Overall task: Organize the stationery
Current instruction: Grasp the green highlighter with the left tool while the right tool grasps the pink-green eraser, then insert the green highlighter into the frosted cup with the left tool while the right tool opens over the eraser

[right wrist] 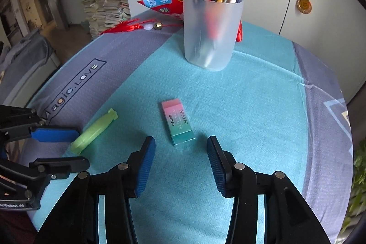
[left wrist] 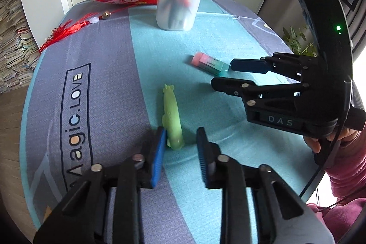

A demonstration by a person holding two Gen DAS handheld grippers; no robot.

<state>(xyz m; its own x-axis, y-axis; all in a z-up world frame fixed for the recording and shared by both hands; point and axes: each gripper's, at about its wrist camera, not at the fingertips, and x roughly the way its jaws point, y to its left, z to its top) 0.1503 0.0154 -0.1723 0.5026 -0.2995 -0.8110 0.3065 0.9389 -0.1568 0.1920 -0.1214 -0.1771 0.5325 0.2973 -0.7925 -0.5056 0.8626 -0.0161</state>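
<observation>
Straddling the green pen (left wrist: pixel 172 117), left gripper (left wrist: pixel 180 145) touches one pad only; right gripper (right wrist: pixel 180 159) gapes short of eraser (right wrist: pixel 178 122): centre both, then squeeze

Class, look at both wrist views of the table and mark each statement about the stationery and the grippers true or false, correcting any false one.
1. The eraser lies inside the pen cup. False: it lies flat on the cloth, apart from the cup.
2. The green tube lies on the cloth, one end between the left gripper fingers. True.
3. The right gripper grips the eraser. False: its jaws stand open, the eraser just ahead of them.
4. The pen cup holds several pens. True.
</observation>
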